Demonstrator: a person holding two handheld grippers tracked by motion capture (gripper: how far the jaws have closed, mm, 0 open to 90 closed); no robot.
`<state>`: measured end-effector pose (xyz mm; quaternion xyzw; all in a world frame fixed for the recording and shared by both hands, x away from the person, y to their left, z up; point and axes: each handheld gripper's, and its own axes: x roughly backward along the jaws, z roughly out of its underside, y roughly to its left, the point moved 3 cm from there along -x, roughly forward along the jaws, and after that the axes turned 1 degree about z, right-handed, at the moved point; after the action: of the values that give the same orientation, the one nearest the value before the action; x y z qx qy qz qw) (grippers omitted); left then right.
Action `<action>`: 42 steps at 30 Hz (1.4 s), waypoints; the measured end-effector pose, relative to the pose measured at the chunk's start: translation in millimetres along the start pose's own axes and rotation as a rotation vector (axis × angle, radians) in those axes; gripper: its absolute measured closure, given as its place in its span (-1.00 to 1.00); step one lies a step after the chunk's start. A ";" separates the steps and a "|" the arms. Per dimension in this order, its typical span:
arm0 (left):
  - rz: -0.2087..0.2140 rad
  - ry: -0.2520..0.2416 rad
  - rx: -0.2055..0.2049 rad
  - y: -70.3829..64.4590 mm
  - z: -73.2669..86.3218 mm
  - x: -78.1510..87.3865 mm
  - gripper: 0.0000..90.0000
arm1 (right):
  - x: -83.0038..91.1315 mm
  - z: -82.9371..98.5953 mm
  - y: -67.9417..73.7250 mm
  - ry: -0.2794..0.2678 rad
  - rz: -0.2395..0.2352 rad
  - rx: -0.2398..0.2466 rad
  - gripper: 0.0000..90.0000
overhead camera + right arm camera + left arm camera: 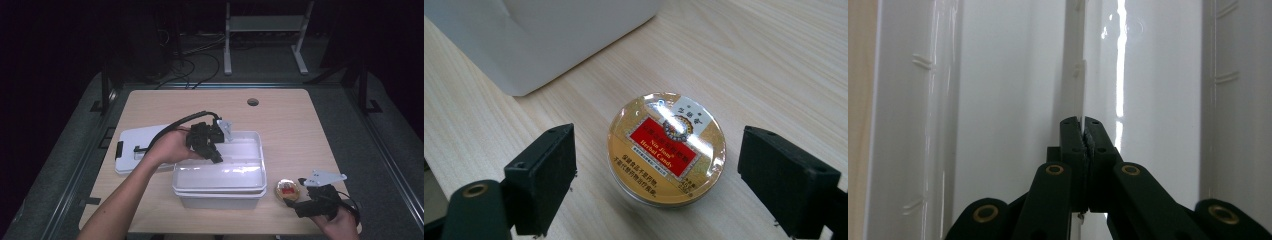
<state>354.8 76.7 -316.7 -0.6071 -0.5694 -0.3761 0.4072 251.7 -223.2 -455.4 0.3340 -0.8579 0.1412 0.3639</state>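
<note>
Astride the candy tin (pixel 667 148) — right hand-held gripper (pixel 674 185)

The high view looks forward and down on the whole table (pixel 300 125) from the person's side. The left gripper view looks close along its jaws into the white bin (pixel 998 100), also mid-table in the high view (pixel 250 137). The right gripper view looks down closely on the tin (pixel 666 147), shared with the high view (pixel 286 190).
</note>
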 end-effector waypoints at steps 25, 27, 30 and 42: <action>-0.185 -0.081 0.179 -25.4 141.4 101.9 0.99 | 5.3 1.5 -3.5 -0.012 0.029 -0.012 -0.66; -0.192 -0.071 0.194 -26.6 151.6 102.9 0.99 | 5.8 1.1 -3.0 -0.013 0.031 -0.015 -0.66; -0.203 -0.083 0.238 -26.1 172.9 103.8 0.99 | 6.0 0.9 -3.2 -0.014 0.033 -0.012 -0.66; -0.201 -0.029 0.344 -33.5 236.3 88.5 0.99 | 6.1 0.5 -3.9 -0.015 0.042 -0.013 -0.66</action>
<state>325.7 329.5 -324.1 -0.4740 -0.6887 -0.3034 0.4572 251.0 -229.1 -451.3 0.3147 -0.8683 0.1407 0.3567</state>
